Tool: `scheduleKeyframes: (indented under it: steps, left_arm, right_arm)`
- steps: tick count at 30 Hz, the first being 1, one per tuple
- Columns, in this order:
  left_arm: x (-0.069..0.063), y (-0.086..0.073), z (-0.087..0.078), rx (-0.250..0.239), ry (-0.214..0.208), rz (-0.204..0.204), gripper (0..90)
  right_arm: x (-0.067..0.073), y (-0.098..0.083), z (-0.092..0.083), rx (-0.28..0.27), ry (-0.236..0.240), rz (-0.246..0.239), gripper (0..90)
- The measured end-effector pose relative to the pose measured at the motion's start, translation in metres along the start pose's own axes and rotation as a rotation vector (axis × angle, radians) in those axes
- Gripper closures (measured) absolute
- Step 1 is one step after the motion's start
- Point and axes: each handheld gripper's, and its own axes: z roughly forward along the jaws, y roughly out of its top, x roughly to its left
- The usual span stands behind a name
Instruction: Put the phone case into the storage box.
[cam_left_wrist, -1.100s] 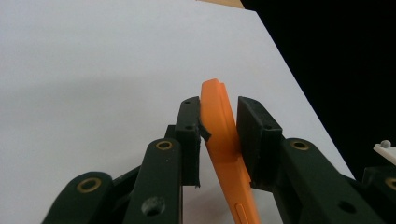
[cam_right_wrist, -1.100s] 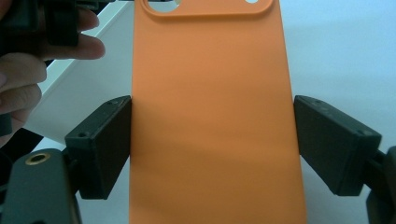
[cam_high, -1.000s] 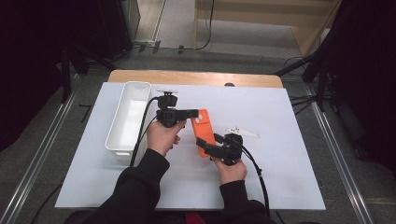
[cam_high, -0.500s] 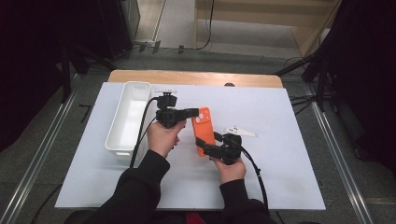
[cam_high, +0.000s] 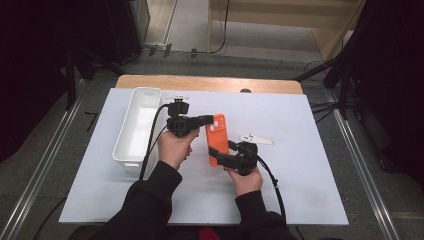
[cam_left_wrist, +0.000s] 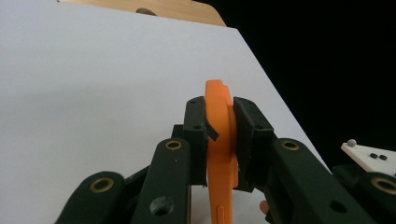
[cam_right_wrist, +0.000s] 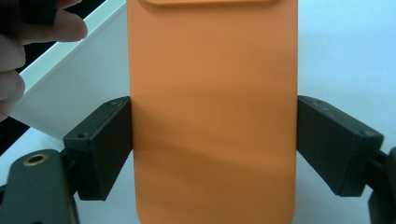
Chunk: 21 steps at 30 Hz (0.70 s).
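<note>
An orange phone (cam_high: 218, 131) in a smooth case is held above the white table between both grippers. My left gripper (cam_high: 210, 120) comes in from the left, shut on the phone's upper end across its thickness. In the left gripper view the pads press both faces of the phone's thin edge (cam_left_wrist: 218, 116). My right gripper (cam_high: 216, 153) is shut on the lower part, clamping the two long sides. In the right gripper view the phone's orange back (cam_right_wrist: 212, 107) stands upright between the two black pads (cam_right_wrist: 105, 147).
A long white bin (cam_high: 137, 125) lies on the table just left of my left hand. The white sheet (cam_high: 300, 190) covers the table, and a wooden edge (cam_high: 210, 83) shows at the back. Dark floor and metal rails surround it.
</note>
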Motion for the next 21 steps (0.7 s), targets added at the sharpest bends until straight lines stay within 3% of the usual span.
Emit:
scheduleKeyframes:
  steps: [12,21]
  left_arm:
    - [-0.004,0.000,-0.003,-0.012,0.015,0.055,76.3]
    - [-0.007,0.000,-0.006,-0.005,0.007,0.113,76.3]
  right_arm:
    - [0.006,0.013,-0.009,0.071,-0.022,-0.073,11.2]
    - [0.009,0.026,-0.016,0.147,0.051,-0.115,11.9]
